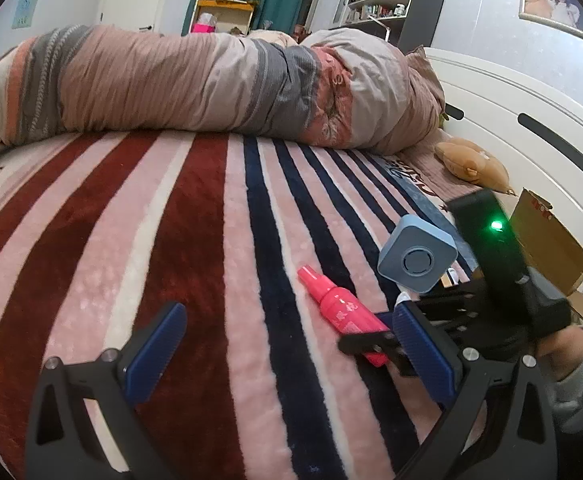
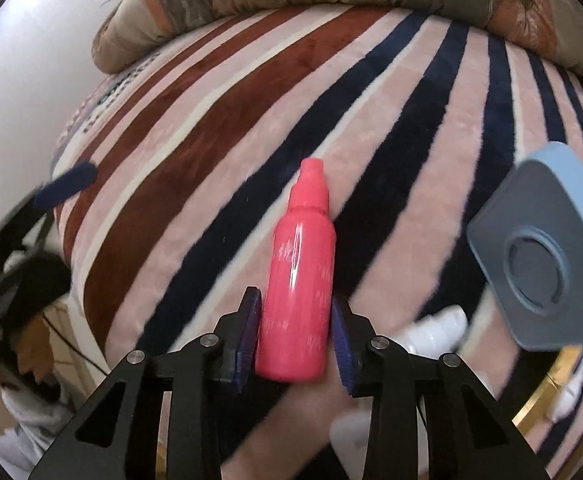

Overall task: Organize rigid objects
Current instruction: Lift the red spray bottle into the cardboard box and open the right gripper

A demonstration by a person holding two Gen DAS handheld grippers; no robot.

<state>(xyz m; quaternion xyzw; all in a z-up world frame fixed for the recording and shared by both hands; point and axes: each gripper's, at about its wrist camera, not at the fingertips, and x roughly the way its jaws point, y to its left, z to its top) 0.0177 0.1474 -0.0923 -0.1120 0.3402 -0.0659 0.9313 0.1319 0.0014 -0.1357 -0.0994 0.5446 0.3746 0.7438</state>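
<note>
A pink spray bottle lies between the blue pads of my right gripper, which is shut on its lower body; its nozzle points away over the striped blanket. In the left wrist view the same bottle and the right gripper show at the right. My left gripper is open and empty above the blanket, left of the bottle. A blue square box with a round disc stands just right of the bottle; it also shows in the right wrist view.
A rolled duvet lies across the far side of the bed. A white headboard, a brown plush toy and a cardboard box are at the right. White items lie near the blue box.
</note>
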